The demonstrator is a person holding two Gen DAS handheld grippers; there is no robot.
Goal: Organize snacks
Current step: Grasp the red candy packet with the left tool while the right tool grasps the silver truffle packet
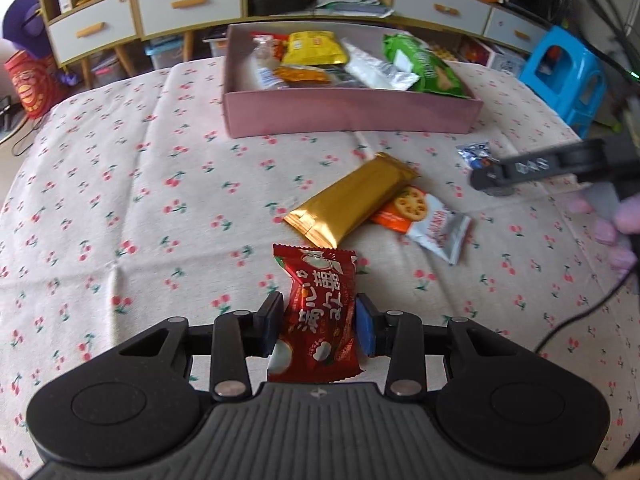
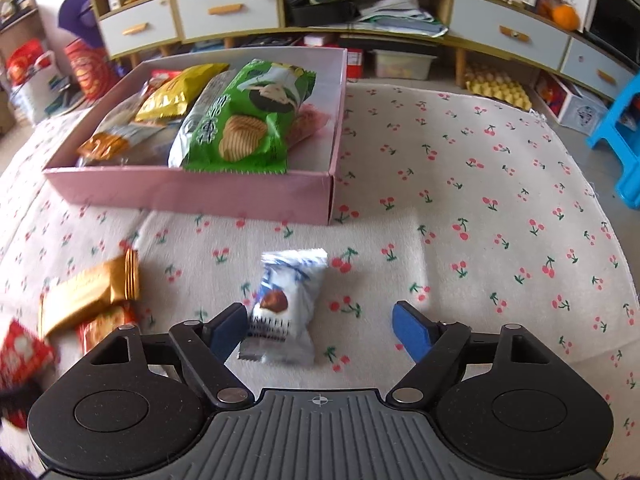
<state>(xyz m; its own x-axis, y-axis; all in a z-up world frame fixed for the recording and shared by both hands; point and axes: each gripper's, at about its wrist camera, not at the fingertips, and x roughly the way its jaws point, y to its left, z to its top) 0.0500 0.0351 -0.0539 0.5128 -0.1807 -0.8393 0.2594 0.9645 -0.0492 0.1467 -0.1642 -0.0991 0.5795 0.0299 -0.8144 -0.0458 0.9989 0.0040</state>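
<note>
Holding a red candy packet [image 1: 316,316] pinched in your left gripper [image 1: 316,322], you have the pink box [image 1: 352,116] straight ahead. Your right gripper [image 2: 320,326] hangs spread open around a white-blue candy packet [image 2: 286,306] lying lengthwise on the table [image 2: 480,240], nearer the left finger.

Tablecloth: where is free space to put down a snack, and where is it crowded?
Bare tablecloth lies right of the pink box, and more left of the gold packet. The box is crowded. The gold packet, orange cracker packet and red snack in the left gripper sit close together.
</note>
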